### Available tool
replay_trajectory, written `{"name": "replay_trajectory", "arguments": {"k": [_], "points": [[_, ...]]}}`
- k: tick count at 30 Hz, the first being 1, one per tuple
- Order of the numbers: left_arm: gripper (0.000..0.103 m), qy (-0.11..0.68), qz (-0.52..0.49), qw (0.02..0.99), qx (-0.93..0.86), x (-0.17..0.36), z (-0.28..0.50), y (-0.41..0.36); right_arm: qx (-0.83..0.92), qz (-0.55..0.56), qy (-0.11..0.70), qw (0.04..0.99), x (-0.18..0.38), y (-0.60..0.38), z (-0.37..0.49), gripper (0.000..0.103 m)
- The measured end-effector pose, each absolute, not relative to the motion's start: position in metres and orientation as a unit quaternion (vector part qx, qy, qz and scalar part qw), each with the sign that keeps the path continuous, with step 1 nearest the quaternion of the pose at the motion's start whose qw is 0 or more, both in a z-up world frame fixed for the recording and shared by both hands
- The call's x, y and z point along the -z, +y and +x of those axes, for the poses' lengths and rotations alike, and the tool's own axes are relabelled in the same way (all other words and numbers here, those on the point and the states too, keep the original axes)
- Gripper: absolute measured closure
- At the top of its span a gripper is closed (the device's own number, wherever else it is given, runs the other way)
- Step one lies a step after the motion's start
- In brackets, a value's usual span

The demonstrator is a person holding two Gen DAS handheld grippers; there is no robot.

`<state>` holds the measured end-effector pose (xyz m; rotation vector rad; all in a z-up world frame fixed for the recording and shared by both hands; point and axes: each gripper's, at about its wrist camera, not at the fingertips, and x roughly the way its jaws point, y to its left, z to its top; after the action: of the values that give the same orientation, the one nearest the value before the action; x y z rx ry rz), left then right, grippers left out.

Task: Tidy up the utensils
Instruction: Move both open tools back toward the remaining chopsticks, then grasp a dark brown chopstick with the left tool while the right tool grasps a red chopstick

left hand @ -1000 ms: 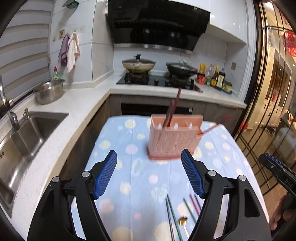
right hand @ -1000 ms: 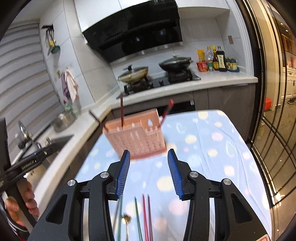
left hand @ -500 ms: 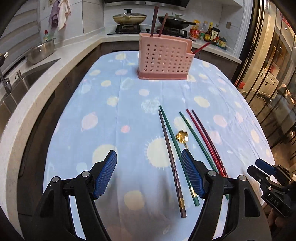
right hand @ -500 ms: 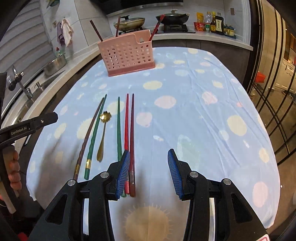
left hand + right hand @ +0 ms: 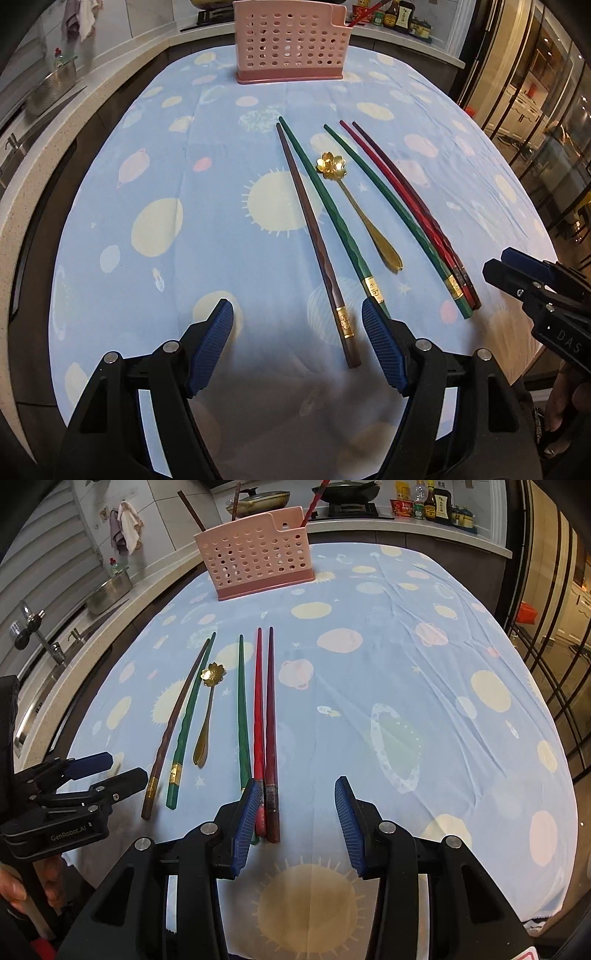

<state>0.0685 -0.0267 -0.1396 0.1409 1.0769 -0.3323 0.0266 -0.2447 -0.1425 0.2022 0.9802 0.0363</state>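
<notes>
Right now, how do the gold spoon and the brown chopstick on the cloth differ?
The gold spoon is shiny, shorter, and ends in a flower-shaped bowl; the brown chopstick is dull, longer and straight, with only a gold band. Both lie flat on the tablecloth, untouched.

Home kitchen; stove [image 5: 347, 507] (pans [image 5: 345, 493] on), sink [image 5: 40, 701].

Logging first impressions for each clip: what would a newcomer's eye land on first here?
Probably the row of coloured chopsticks lying side by side on the blue tablecloth, with a gold flower-bowled spoon among them. Behind them at the far end stands the pink perforated holder, a few sticks already in it. Both grippers, left gripper and right gripper, hang open over the handle ends.
</notes>
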Motion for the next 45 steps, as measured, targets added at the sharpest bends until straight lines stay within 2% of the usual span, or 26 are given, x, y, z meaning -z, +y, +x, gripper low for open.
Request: {"name": "replay_trajectory", "arguments": {"k": [3,10,15,17,30,37,39,42,45], "points": [[0.039,0.523,0.065,0.837,0.147,0.149,0.071,-0.022,-0.015,0.102,0.479,0.872,0.147,-0.246,0.027,0.061],[0.041,0.525,0.061,0.838,0.134,0.153,0.072,-0.013,-0.022,0.094,0.489,0.867,0.152,-0.241,0.029,0.062],[0.041,0.523,0.067,0.839,0.134,0.152,0.072,-0.015,-0.023,0.093,0.498,0.862,0.156,-0.240,0.031,0.066],[0.041,0.525,0.055,0.838,0.136,0.150,0.073,-0.013,-0.021,0.094,0.500,0.861,0.157,-0.241,0.031,0.071],[0.040,0.526,0.060,0.832,0.165,0.149,0.067,-0.026,-0.014,0.086,0.501,0.861,0.158,-0.242,0.030,0.074],[0.041,0.522,0.078,0.832,0.170,0.152,0.064,-0.033,-0.025,0.056,0.508,0.859,0.161,-0.229,0.032,0.086],[0.047,0.521,0.077,0.834,0.164,0.151,0.064,-0.031,-0.022,0.068,0.508,0.859,0.162,-0.235,0.032,0.090],[0.062,0.518,0.077,0.838,0.155,0.150,0.065,-0.027,-0.021,0.075,0.508,0.858,0.162,-0.238,0.032,0.094],[0.088,0.518,0.068,0.838,0.155,0.148,0.067,-0.021,-0.021,0.070,0.508,0.858,0.162,-0.236,0.031,0.095]]}}
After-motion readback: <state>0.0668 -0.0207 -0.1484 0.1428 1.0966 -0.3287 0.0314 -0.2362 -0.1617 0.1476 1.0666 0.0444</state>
